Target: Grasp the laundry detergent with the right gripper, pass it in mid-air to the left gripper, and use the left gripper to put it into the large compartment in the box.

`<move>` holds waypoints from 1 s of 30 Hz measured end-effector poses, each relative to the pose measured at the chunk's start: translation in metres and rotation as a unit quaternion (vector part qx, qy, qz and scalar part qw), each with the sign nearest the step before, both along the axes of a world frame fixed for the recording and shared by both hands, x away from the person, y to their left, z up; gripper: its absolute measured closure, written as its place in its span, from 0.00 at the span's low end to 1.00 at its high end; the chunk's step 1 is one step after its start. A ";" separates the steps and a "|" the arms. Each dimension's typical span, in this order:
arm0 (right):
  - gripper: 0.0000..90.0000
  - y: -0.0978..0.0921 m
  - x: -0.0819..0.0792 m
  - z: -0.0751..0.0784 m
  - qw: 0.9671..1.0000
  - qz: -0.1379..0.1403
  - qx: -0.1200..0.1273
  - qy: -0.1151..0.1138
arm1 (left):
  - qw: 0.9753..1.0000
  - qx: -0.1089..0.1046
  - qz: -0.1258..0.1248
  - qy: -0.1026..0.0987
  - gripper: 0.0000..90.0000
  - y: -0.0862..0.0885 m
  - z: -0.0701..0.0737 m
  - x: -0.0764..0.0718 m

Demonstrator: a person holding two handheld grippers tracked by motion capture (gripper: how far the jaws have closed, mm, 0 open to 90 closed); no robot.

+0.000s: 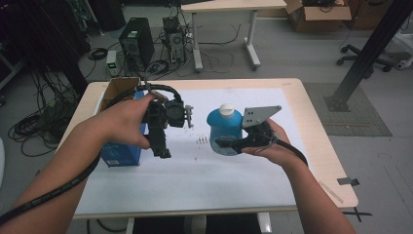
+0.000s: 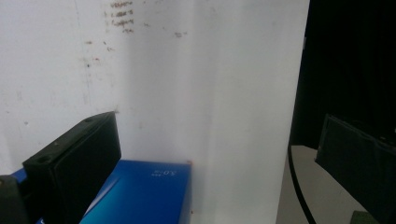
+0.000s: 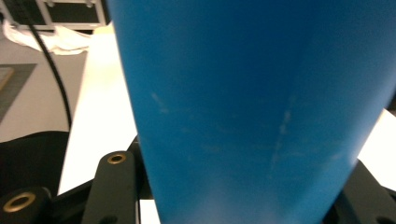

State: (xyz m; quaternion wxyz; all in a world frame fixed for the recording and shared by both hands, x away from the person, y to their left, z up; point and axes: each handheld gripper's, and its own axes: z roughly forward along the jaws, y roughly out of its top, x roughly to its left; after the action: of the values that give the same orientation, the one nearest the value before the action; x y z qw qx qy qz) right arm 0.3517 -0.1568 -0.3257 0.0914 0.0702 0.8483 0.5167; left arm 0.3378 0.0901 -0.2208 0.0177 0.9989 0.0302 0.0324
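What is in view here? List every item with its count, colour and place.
bottle: 1, blue with a white cap, upright on the table's right half, between the right gripper's jaws
box: 1, blue, at the table's left edge
cardboard box: 1, brown, open, far left corner of the table
table: 1, light wood under a white sheet
computer towers: 2, black, on the floor beyond the table
second table: 1, light wood, beyond
left gripper: 1, black, held above the blue box, jaws apart
right gripper: 1, black with a grey plate, closed on the bottle

High overhead; gripper views close on table [image 1: 311,122]
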 end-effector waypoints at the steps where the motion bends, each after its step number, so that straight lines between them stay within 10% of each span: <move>1: 0.51 0.001 -0.002 -0.001 1.000 0.005 0.001 0.001 | 1.000 0.000 -0.001 0.000 0.00 -0.001 0.001 0.000; 30: 0.51 0.039 -0.020 -0.044 0.994 0.093 0.030 0.044 | 1.000 -0.003 -0.020 0.013 0.00 -0.020 0.000 -0.005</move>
State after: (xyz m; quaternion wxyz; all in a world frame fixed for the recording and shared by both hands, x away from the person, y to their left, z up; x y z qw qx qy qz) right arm 0.3314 -0.1183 -0.3694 0.0037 0.0160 0.8386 0.5445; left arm 0.3328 0.0704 -0.2210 0.0213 0.9995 0.0108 0.0188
